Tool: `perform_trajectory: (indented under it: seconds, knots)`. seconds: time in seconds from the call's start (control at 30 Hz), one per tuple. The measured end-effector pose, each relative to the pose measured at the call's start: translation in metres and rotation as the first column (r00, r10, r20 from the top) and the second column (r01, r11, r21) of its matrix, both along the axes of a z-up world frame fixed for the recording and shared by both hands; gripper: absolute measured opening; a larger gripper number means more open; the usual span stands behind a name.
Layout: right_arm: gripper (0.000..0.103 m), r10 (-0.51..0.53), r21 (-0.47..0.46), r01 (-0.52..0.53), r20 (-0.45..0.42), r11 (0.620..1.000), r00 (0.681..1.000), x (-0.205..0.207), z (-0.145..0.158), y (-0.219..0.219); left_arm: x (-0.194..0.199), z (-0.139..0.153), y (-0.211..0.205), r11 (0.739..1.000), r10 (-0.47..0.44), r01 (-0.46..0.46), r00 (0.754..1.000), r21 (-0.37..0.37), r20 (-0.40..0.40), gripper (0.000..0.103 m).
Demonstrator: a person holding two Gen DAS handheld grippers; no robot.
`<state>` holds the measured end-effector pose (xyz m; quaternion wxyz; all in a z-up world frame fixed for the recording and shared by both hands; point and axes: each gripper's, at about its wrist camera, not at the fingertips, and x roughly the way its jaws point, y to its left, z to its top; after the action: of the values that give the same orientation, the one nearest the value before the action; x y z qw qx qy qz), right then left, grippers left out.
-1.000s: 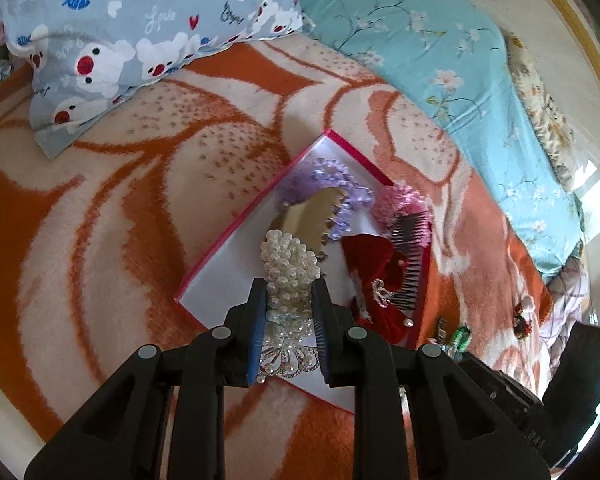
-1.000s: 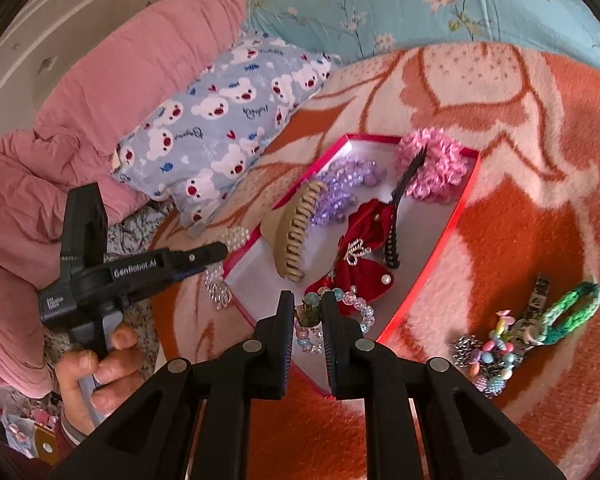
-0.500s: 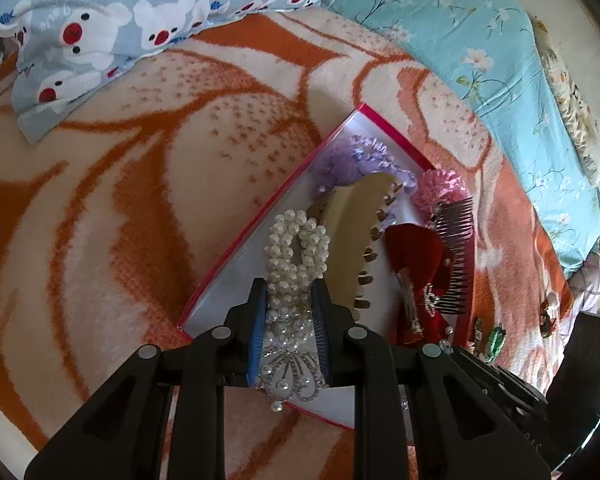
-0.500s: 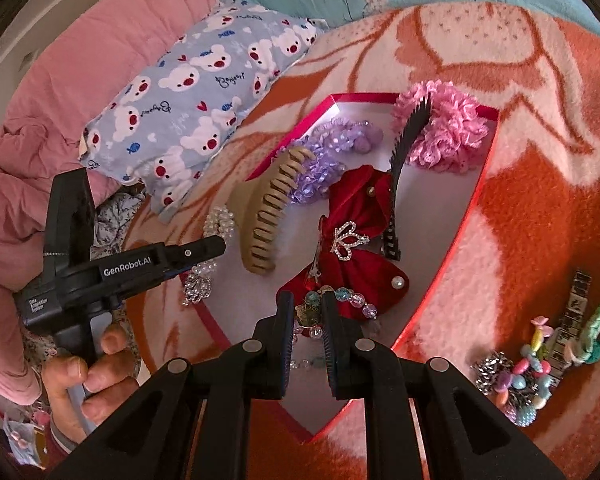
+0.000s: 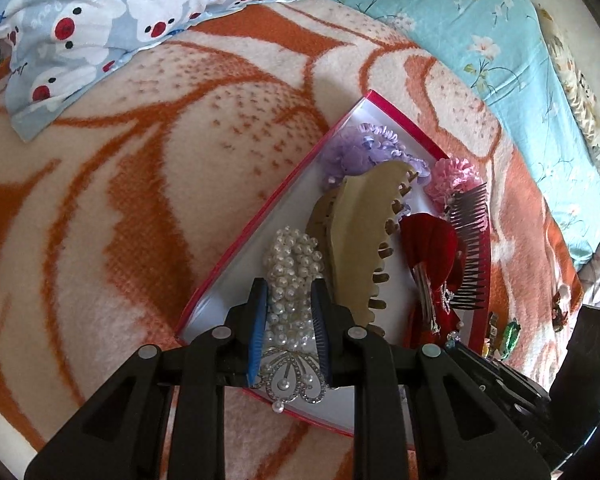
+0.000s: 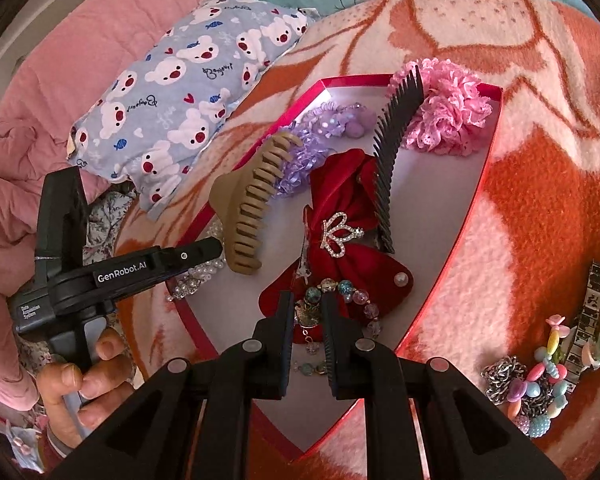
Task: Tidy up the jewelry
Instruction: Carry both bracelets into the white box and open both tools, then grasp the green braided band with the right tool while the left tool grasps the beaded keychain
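Step in hand: we judge both pieces are being set into the red-rimmed tray (image 6: 488,184) on the bed blanket (image 5: 100,208).
Left tongs (image 5: 288,334): pinching the pearl hair clip (image 5: 294,268), which hangs over the tray's near corner, just beside the tan claw clip (image 5: 360,240).
Right tongs (image 6: 306,332): closed on the beaded bracelet (image 6: 342,288), which lies against the red velvet bow (image 6: 340,248) inside the tray.
Already in the tray: purple scrunchie (image 6: 324,128), pink scrunchie (image 6: 448,112), black comb (image 6: 392,160).
Still outside: a heap of chains and pastel beads (image 6: 532,384) on the blanket to the right.
Next move: we would lower each piece onto bare tray floor, spread the tongs, then lift clear without snagging beads.
Writing: "GenRobot.AI" on the left gripper body; "Data Acquisition System" seems printed below, small. The bear pillow (image 6: 180,92) reads "Bonjour" and, in the left view, "Love".
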<state>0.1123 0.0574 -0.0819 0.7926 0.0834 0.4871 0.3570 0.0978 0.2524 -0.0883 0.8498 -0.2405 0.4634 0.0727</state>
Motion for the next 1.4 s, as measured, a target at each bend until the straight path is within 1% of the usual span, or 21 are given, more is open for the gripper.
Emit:
perform_trajectory:
  seconds: [0.17, 0.27, 0.37, 0.4, 0.43, 0.47, 0.5, 0.53, 0.67, 0.8, 0.87, 0.93, 1.0, 1.2, 1.27, 1.3, 1.4]
  knots:
    - [0.013, 0.002, -0.003, -0.002, 0.001, 1.000, 1.000, 0.000, -0.001, 0.001, 0.002, -0.001, -0.002, 1.000, -0.007, 0.007, 1.000, 0.015, -0.010, 0.020]
    - [0.018, 0.008, -0.001, -0.008, -0.003, 1.000, 1.000, 0.001, -0.001, 0.002, 0.003, -0.001, -0.004, 1.000, -0.013, 0.014, 1.000, 0.027, -0.019, 0.020]
    - [0.018, 0.007, 0.008, -0.007, -0.008, 1.000, 1.000, 0.001, 0.000, 0.001, 0.004, 0.000, -0.005, 0.999, -0.015, 0.016, 1.000, 0.029, -0.024, 0.020]
    - [0.018, 0.006, 0.013, -0.006, -0.007, 1.000, 1.000, 0.000, 0.002, 0.000, 0.004, 0.001, -0.004, 1.000, -0.014, 0.015, 1.000, 0.027, -0.025, 0.021]
    - [0.019, 0.006, 0.021, -0.006, -0.006, 1.000, 1.000, -0.001, 0.004, -0.002, 0.004, 0.001, -0.004, 1.000, -0.011, 0.012, 1.000, 0.023, -0.028, 0.026]
    - [0.021, 0.005, 0.028, -0.004, -0.004, 1.000, 1.000, -0.001, 0.006, -0.003, 0.003, 0.002, -0.003, 1.000, -0.009, 0.010, 1.000, 0.012, -0.026, 0.028]
    - [0.026, 0.001, 0.037, -0.001, 0.000, 0.999, 1.000, -0.002, 0.009, -0.005, 0.002, 0.003, -0.002, 1.000, -0.007, 0.007, 1.000, 0.002, -0.020, 0.033]
    - [0.029, -0.002, 0.046, 0.002, 0.004, 0.999, 1.000, -0.003, 0.013, -0.007, 0.000, 0.005, -0.001, 1.000, -0.005, 0.005, 1.000, -0.002, -0.015, 0.036]
    - [0.031, -0.024, 0.078, 0.022, 0.022, 0.997, 0.999, -0.007, 0.026, -0.021, -0.005, 0.014, -0.001, 1.000, -0.005, 0.005, 1.000, 0.000, 0.005, 0.036]
    - [0.031, -0.052, 0.105, 0.048, 0.037, 0.993, 0.998, -0.010, 0.039, -0.041, -0.010, 0.021, -0.007, 1.000, -0.013, 0.013, 1.000, 0.006, 0.016, 0.036]
    - [0.033, -0.070, 0.112, 0.064, 0.044, 0.992, 0.997, -0.012, 0.044, -0.052, -0.014, 0.024, -0.011, 1.000, -0.017, 0.017, 1.000, 0.008, 0.020, 0.036]
    - [0.039, -0.097, 0.116, 0.091, 0.051, 0.989, 0.994, -0.013, 0.048, -0.067, -0.018, 0.027, -0.015, 1.000, -0.025, 0.025, 0.999, 0.000, 0.022, 0.036]
    - [0.041, -0.128, 0.116, 0.121, 0.055, 0.986, 0.990, -0.014, 0.050, -0.084, -0.022, 0.031, -0.022, 0.999, -0.035, 0.035, 0.999, 0.001, 0.025, 0.036]
    - [0.041, -0.240, 0.111, 0.234, 0.049, 0.966, 0.969, -0.017, 0.049, -0.141, -0.033, 0.046, -0.054, 0.995, -0.104, 0.104, 0.993, 0.007, 0.049, 0.036]
    - [0.041, -0.273, 0.113, 0.267, 0.041, 0.957, 0.961, -0.017, 0.048, -0.158, -0.035, 0.050, -0.067, 0.991, -0.131, 0.131, 0.990, 0.013, 0.057, 0.040]
    - [0.041, -0.297, 0.114, 0.291, 0.035, 0.950, 0.954, -0.018, 0.047, -0.170, -0.036, 0.052, -0.072, 0.990, -0.143, 0.142, 0.988, 0.016, 0.061, 0.046]
    - [0.041, -0.339, 0.115, 0.334, 0.030, 0.936, 0.940, -0.021, 0.045, -0.194, -0.038, 0.056, -0.092, 0.984, -0.179, 0.178, 0.982, 0.027, 0.066, 0.047]
